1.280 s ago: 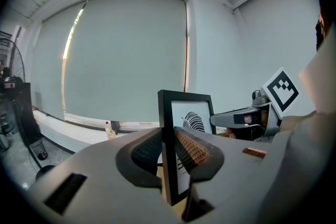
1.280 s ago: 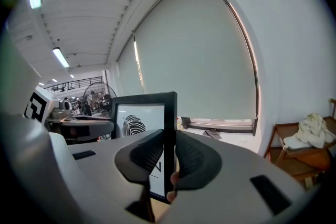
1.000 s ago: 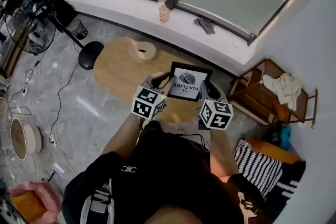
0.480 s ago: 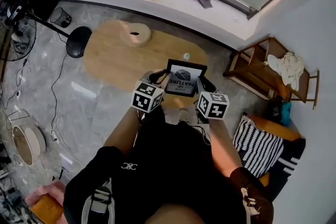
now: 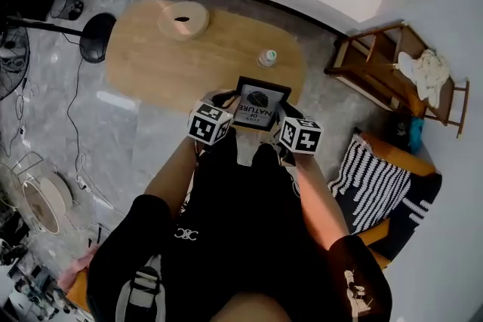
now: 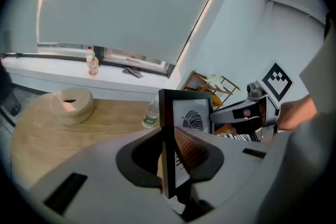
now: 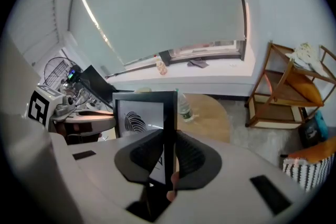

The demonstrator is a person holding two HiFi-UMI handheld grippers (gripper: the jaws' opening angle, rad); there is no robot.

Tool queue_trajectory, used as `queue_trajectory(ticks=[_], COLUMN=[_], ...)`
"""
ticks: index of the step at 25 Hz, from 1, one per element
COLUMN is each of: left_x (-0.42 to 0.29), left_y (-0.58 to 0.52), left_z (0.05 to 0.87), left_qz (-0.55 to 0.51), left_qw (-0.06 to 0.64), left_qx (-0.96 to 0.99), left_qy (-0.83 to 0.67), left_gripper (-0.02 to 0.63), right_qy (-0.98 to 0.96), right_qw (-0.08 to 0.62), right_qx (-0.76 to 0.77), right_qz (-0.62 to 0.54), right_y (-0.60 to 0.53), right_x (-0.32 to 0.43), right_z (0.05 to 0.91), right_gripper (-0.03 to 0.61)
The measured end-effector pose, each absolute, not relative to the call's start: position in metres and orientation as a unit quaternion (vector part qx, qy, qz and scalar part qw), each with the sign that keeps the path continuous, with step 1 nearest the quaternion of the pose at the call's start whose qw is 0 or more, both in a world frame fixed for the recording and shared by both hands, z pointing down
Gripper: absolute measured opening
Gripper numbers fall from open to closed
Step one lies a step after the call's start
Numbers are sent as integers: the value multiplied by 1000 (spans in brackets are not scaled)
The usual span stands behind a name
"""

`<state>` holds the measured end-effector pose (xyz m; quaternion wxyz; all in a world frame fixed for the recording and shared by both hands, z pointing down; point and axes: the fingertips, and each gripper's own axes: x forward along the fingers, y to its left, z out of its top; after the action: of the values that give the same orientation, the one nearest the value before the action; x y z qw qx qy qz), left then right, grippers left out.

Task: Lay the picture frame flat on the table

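**A:** Head view first. What has changed over the last second?

**B:** The picture frame (image 5: 259,103) looks smaller and lower. It is now over the near edge of the table (image 5: 151,64), where a second ago it hung closer to the camera. The camera has also tipped down, so most of the window has slid out at the top.

**A:** And the grip?

**B:** Same as before. The left gripper (image 5: 226,99) is on the frame's left side and the right gripper (image 5: 284,117) on its right. The printed face is turned toward the person. I can't tell whether the bottom edge touches the wood.

**A:** Left gripper view?

**B:** Its jaws pinch the black left edge, seen edge-on between the pads. The other gripper shows across the frame.

**A:** What's on the table?

**B:** It's a light wooden top with rounded ends. A water bottle (image 6: 151,113) stands just behind the frame, and a round pale block (image 6: 72,104) sits well off to the left.

**A:** Right gripper view?

**B:** Its jaws are clamped on the frame's right edge.

**A:** And the room?

**B:** There's a grey stone floor (image 5: 151,139) and a white window ledge (image 6: 52,68) under a drawn blind (image 6: 121,2). A wooden shelf (image 7: 283,92) stands to the right and a fan (image 7: 55,73) to the left. A striped cushion (image 5: 370,185) lies beside the person.
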<state>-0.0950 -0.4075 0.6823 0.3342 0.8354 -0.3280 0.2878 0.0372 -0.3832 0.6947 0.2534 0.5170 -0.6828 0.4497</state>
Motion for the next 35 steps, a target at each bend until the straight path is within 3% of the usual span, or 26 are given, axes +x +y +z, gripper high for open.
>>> queue_trajectory(ticks=[11, 20, 35], left_x=[-106, -114, -114], left_y=[-448, -477, -484], left_z=[827, 932, 1035], left_qz=[340, 363, 375], left_qw=[410, 427, 493], left_qx=[800, 790, 743], left_qy=[-275, -247, -254], left_gripper=[84, 81, 77], right_qy=[-608, -566, -531], right_qw=[287, 298, 349], right_qx=[513, 529, 533], right_qz=[534, 558, 559], right_y=[-414, -440, -454], right_x=[24, 18, 22], right_z=[835, 938, 1034], right_gripper=[87, 87, 84])
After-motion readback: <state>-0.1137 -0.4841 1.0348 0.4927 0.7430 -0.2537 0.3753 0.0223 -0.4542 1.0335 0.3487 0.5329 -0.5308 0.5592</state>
